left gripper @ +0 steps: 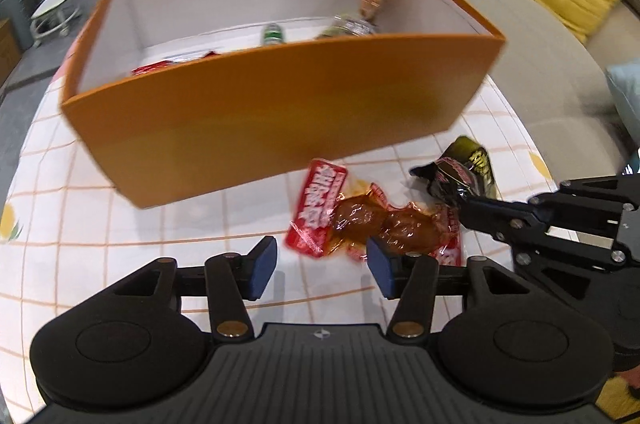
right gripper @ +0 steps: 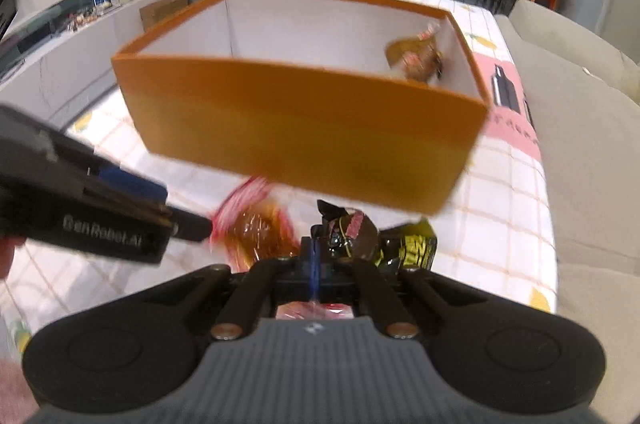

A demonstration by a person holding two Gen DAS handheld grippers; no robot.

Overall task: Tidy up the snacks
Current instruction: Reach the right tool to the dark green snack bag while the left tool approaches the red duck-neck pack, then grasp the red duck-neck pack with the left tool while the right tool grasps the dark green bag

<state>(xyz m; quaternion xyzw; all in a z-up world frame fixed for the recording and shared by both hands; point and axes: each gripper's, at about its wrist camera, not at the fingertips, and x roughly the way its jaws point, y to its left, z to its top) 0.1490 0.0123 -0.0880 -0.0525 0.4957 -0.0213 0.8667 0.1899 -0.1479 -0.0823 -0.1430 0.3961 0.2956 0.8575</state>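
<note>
the red snack packet (left gripper: 320,208), with a clear end showing brown pieces, lies on the checked tablecloth (left gripper: 120,224) just near of the orange box (left gripper: 260,112). to its right lies a black snack packet (left gripper: 460,172). the left gripper (left gripper: 322,266) hovers over the red packet's near edge with its blue pads (left gripper: 262,266) released and nothing pressed between them. the right gripper (right gripper: 316,248) is clenched flat, its tips at the black packet's edge; whether it pinches the wrapper cannot be told. more snacks (left gripper: 352,24) sit inside the box, far right.
</note>
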